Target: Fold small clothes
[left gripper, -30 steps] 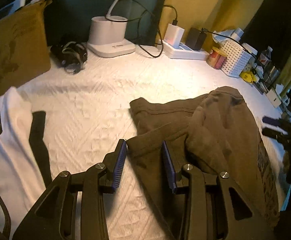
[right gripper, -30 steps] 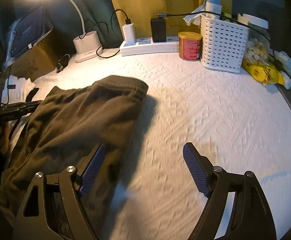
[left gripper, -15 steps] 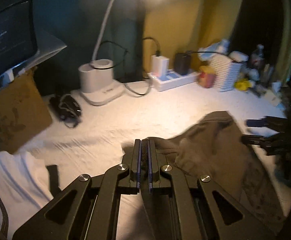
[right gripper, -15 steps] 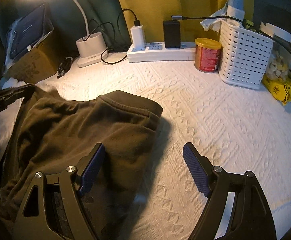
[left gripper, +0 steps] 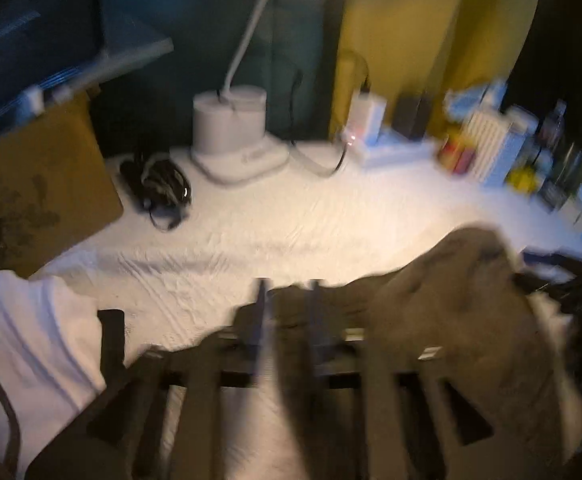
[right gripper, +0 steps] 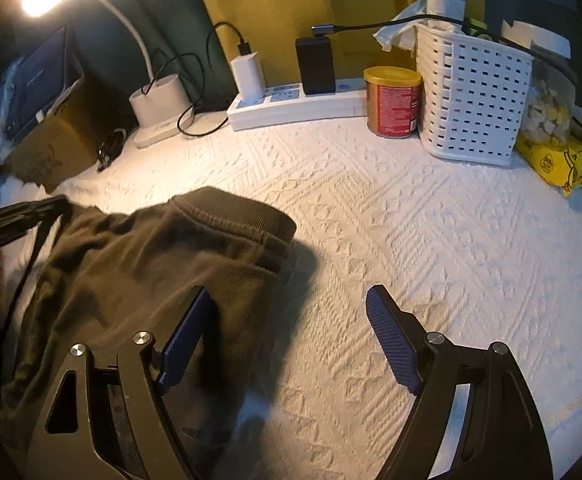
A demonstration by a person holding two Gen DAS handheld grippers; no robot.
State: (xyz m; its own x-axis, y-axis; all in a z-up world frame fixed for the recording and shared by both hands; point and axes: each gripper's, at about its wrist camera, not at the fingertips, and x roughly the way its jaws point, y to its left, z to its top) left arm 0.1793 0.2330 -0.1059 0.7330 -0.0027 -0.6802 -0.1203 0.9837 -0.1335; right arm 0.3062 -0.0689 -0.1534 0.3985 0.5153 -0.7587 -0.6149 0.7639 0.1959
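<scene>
Right gripper: jaws stand wide apart with nothing between them; its left finger lies over the near edge of the brown garment, its right finger over bare white textured cover. Whether the left finger touches the cloth cannot be told. The garment lies crumpled ahead and to the left of this tool, its ribbed hem folded over at the far end. Left gripper: picture is heavily blurred; jaws are opening, with a gap showing between the two fingers and the edge of the same brown garment just at and beyond the tips; whether cloth sits between them cannot be told. The bulk of the garment lies to the right of this tool. To its left, near, lies a white cloth with a dark strip beside it. Farther ahead of the right tool: a white power strip with two chargers plugged in, a red tin just beside a white slatted basket, and a yellow packet beyond to the right. A white lamp base stands far left, a cardboard box beside it.
</scene>
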